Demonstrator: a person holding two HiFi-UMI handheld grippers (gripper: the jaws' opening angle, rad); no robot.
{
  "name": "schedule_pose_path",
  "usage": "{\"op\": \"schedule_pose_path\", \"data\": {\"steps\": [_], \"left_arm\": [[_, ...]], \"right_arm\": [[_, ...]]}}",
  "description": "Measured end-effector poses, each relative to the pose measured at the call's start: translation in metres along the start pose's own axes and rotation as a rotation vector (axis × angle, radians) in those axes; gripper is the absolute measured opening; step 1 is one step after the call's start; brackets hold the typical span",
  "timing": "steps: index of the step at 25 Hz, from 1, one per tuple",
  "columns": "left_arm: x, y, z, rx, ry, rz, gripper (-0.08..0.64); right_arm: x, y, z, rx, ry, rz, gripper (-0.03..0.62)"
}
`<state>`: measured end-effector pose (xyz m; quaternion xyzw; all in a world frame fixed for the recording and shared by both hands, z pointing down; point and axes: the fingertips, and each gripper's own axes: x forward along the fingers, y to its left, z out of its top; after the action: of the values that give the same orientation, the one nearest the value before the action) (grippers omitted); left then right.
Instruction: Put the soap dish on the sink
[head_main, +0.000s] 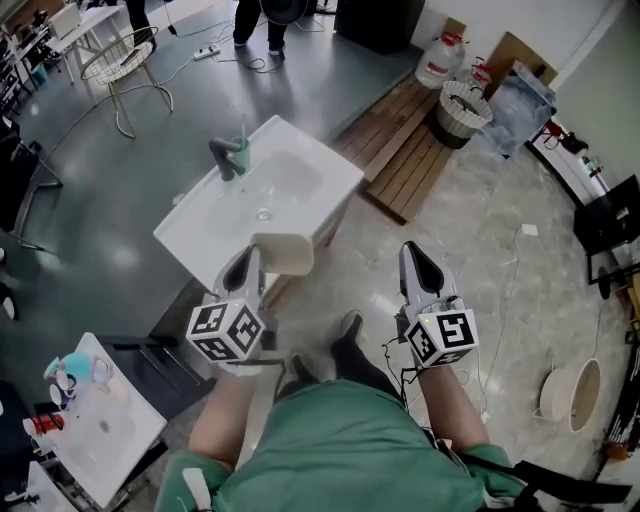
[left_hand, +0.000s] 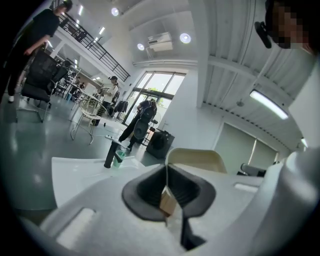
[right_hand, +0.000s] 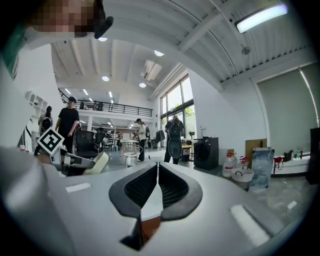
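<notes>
Ahead of us stands the sink (head_main: 300, 175), faucet (head_main: 222, 157) and cup (head_main: 241, 155) on its far-left rim, soap dish (head_main: 283, 253) by its near edge; right of it lies a wooden platform (head_main: 405, 150), a basket (head_main: 463, 110) behind.

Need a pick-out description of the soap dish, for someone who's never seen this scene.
Find the white sink in the middle of the head view, with a dark faucet and green cup at its far edge. By its near edge, the soap dish is the shallow, rounded tray clamped in the left gripper. It is cream, not white like the sink.
</notes>
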<state>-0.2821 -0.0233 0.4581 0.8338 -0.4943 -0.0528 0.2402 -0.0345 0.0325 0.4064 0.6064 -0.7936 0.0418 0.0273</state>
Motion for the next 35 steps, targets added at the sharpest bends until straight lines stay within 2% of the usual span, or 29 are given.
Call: {"op": "schedule_pose_path", "data": {"steps": [7,13,20,28,35], "left_arm": [[0.035,-0.003,0.022,0.050,-0.022,0.023,0.009],[0.098,-0.011,0.025,0.061,-0.011,0.051,0.009],[0.192,-0.020,0.009,0.074,0.051,0.101,0.009],[0.287,-0.049,-0.009,0.103,0.110,0.129,0.009],[0.340,-0.047,-0.036,0.105,0.185,0.154,0.009]], "right_arm": [[0.036,-0.029,0.018,0.024,-0.053,0.015,0.009],[0.088,-0.077,0.025,0.038,-0.068,0.055,0.009],[0.149,-0.153,0.015,0.091,-0.046,0.079,0.009],[0.193,-0.243,-0.003,0.166,-0.016,0.088,0.009],[0.217,-0.283,-0.014,0.197,0.013,0.099,0.009]]}}
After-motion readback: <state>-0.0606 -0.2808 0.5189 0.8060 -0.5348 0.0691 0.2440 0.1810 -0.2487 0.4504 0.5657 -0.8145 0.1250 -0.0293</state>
